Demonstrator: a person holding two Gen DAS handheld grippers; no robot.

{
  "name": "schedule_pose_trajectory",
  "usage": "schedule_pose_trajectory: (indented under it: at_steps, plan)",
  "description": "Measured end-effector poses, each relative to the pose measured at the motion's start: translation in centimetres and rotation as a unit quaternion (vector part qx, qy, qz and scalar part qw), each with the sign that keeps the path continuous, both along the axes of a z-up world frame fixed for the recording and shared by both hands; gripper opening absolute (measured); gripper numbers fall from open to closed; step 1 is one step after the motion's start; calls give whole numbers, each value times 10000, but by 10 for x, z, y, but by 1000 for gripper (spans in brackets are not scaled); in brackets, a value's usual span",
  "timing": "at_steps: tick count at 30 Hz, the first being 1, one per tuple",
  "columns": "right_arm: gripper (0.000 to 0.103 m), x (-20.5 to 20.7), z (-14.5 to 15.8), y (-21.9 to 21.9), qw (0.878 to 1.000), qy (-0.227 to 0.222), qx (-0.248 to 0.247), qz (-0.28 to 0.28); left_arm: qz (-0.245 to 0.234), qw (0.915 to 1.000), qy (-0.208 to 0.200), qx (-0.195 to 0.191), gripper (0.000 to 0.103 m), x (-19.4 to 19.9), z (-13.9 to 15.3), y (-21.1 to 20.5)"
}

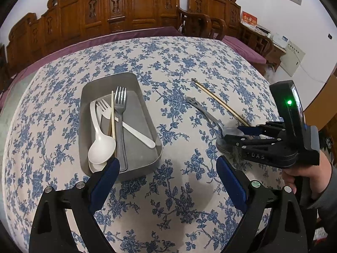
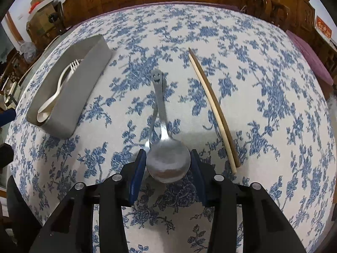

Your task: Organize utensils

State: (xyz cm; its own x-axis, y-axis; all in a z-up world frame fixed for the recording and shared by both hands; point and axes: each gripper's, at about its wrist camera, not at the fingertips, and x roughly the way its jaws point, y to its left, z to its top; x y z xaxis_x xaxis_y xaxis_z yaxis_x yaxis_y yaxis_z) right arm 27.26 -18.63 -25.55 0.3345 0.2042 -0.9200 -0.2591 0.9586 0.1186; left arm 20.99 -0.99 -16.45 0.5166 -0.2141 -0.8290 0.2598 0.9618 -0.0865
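A grey metal tray (image 1: 145, 105) on the floral tablecloth holds a white spoon (image 1: 99, 145), a white fork (image 1: 126, 124), a grey fork (image 1: 120, 113) and a chopstick (image 1: 113, 113). My left gripper (image 1: 168, 168) is open and empty, just in front of the tray's near edge. My right gripper (image 2: 168, 164) is shut on the bowl of a metal spoon (image 2: 167, 162) with a smiley face on its handle; it also shows in the left wrist view (image 1: 212, 124), held just above the cloth. A pair of chopsticks (image 2: 212, 109) lies to the spoon's right, also seen from the left wrist (image 1: 219, 102).
The tray (image 2: 69, 97) lies to the left of the right gripper. Carved wooden chairs (image 1: 130, 8) and a purple cushion (image 1: 244, 48) ring the far table edge. Cardboard boxes (image 2: 42, 6) stand at the far left.
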Motion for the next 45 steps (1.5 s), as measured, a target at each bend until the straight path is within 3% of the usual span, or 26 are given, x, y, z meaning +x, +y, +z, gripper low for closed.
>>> schedule_pose_trajectory:
  at_steps: [12, 19, 25, 27, 29, 33, 38, 45]
  plan:
    - [47, -2, 4, -18, 9988, -24, 361, -316, -22, 10000, 24, -8, 89, -1, 0, -2]
    - [46, -1, -4, -11, 9996, 73, 17, -266, -118, 9999, 72, -1, 89, -1, -4, -14]
    - [38, -4, -5, -3, 9995, 34, -242, -200, -195, 9997, 104, 39, 89, -3, -7, -24]
    - [27, -4, -4, -2, 9994, 26, -292, -192, -215, 9997, 101, 56, 89, -3, -7, -26]
    - [24, -5, -4, -3, 9993, 25, -300, -222, -221, 9997, 102, 63, 89, -3, -7, -27]
    - [9, -3, 1, -15, 9992, 17, 1, -409, -231, 9996, 126, 81, 89, -2, -10, -31]
    - [2, -7, 16, -23, 9986, -148, 203, -475, -250, 9994, 208, 104, 89, 5, -19, -41]
    - [2, -17, 32, -51, 9959, -434, 494, -621, -273, 9989, 330, 183, 89, 19, -36, -66]
